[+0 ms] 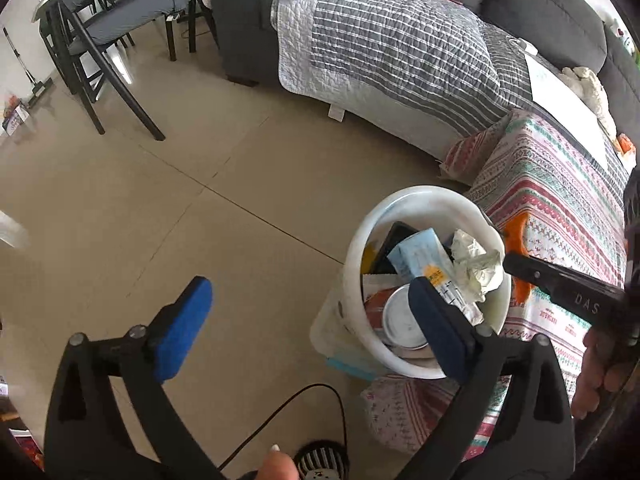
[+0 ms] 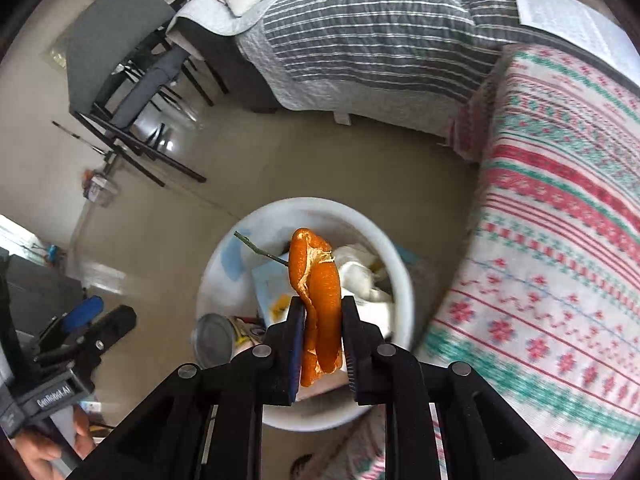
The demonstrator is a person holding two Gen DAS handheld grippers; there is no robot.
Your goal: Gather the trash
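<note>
While the patterned cloth [image 2: 560,240] beside the bin shows no loose rubbish in either view, the job looks mostly done. White bin [image 1: 356,264] stands on the floor against that cloth and is well filled: blue carton [image 1: 420,256], crumpled paper [image 1: 476,264], tin can [image 1: 400,320] and other packaging inside. Left gripper [image 1: 316,328] has its blue pads spread wide with nothing between them, one pad over the bin rim; judged to be finished with its item. Right gripper [image 2: 322,340] is clamped on an orange peel [image 2: 316,292], held above the bin opening. Remaining: drop the peel in. Whether more trash lies out of view, cannot tell.
</note>
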